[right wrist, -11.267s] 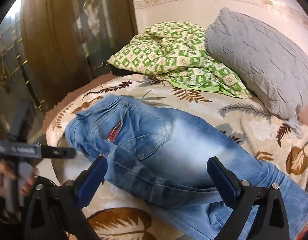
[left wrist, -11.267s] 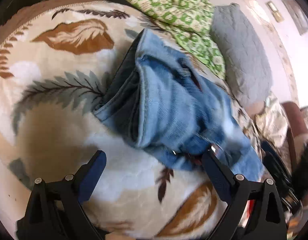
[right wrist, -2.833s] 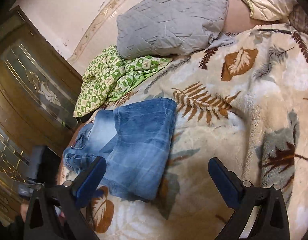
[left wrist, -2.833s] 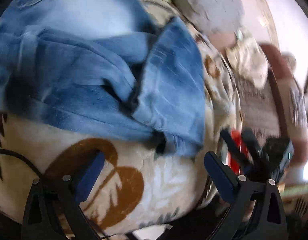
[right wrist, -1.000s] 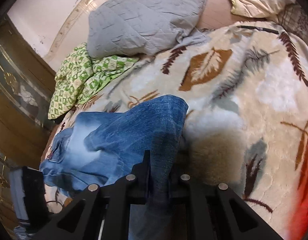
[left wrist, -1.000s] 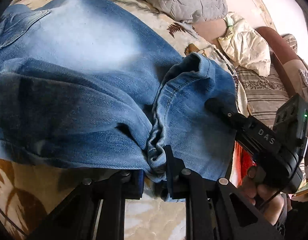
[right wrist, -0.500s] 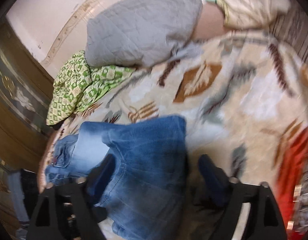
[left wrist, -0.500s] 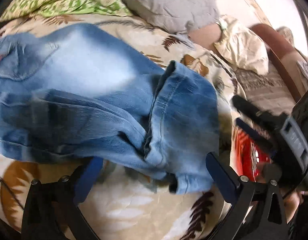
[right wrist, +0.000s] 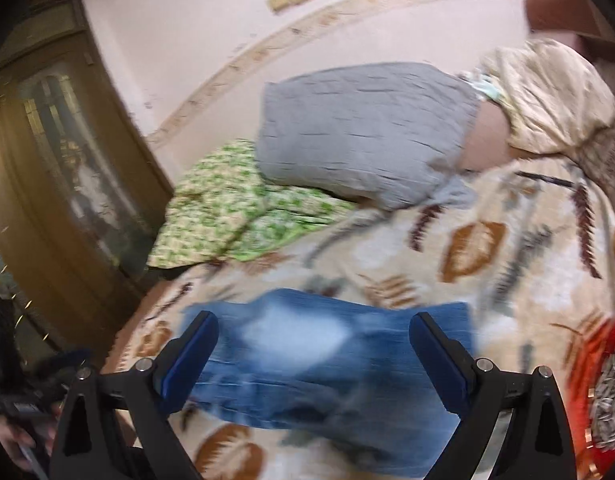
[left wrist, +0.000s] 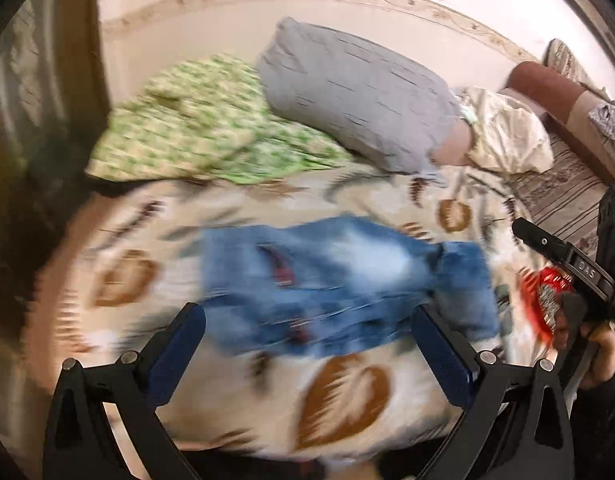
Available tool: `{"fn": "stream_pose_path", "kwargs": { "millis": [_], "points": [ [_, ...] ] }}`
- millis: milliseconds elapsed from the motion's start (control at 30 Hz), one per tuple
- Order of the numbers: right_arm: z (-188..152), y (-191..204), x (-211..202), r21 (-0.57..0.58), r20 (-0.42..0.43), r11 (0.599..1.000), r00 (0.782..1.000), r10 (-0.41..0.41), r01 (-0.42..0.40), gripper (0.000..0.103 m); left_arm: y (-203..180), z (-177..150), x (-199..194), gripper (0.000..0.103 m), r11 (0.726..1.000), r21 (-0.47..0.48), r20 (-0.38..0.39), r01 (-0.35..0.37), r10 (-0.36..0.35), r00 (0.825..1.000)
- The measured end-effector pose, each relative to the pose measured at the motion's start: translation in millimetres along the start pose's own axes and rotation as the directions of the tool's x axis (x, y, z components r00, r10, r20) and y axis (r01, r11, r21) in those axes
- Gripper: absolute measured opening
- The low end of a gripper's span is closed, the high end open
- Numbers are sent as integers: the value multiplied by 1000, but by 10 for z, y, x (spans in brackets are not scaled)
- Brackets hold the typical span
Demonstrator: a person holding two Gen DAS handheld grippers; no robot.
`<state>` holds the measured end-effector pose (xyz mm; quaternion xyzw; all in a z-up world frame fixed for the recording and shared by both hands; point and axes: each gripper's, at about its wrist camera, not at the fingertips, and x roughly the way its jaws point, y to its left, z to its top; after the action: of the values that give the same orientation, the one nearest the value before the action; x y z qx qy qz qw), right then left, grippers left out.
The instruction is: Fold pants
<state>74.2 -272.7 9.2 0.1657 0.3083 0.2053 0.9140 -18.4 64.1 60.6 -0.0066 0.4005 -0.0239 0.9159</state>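
Both tools are up off the bed now, and both are empty! The left tool (left wrist: 307, 344) has its blue pads spread about as wide as they go, nothing between them but air. Same story for the right tool (right wrist: 313, 354): jaws wide apart, gripping nothing.

The jeans (left wrist: 339, 280) lie below and ahead of both tools, a compact folded bundle of blue denim on the leaf-print blanket (left wrist: 347, 396), near the bed's front edge. Their long axis runs side to side across both views, crosswise to the way the tools point. From the left wrist view the bundle fills the gap between the pads, with its right-hand end, a darker flap, poking out past the right pad. The right tool, gripped in the person's hand (left wrist: 595, 344), shows at the far right of that view, just beyond that same end, so I'd judge the right hand nearer the flap and the left nearer the middle and the other end. The pictures are blurred, so finer detail of the folds is lost.

The count: one pair of jeans, two tools, one grey pillow (right wrist: 363, 132) at the head of the bed, one green patterned cloth (right wrist: 235, 208) beside it, one red packet (right wrist: 603, 392) at the right edge. The fold looks close to done, by my reckoning.
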Motion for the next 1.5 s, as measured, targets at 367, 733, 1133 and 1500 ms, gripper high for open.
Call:
{"fn": "stream_pose_path", "kwargs": {
  "millis": [367,733,1133,1500],
  "points": [
    [-196,1102,374,-71,-87,990,989,117,-123,99,694,-364,-681,102,989,80,-128,-128,137,982],
    [-219,1430,984,-250,-247,967,969,-22,-41,99,999,-713,882,102,988,-149,-112,35,-52,992],
    [-181,1622,1719,-388,-322,922,939,-124,-11,99,1069,-811,1956,102,879,-452,-54,151,-195,979],
    [-51,1805,2179,-465,-360,885,917,-172,-16,99,1090,-839,2144,103,822,-498,71,276,-278,958]
  ]
}}
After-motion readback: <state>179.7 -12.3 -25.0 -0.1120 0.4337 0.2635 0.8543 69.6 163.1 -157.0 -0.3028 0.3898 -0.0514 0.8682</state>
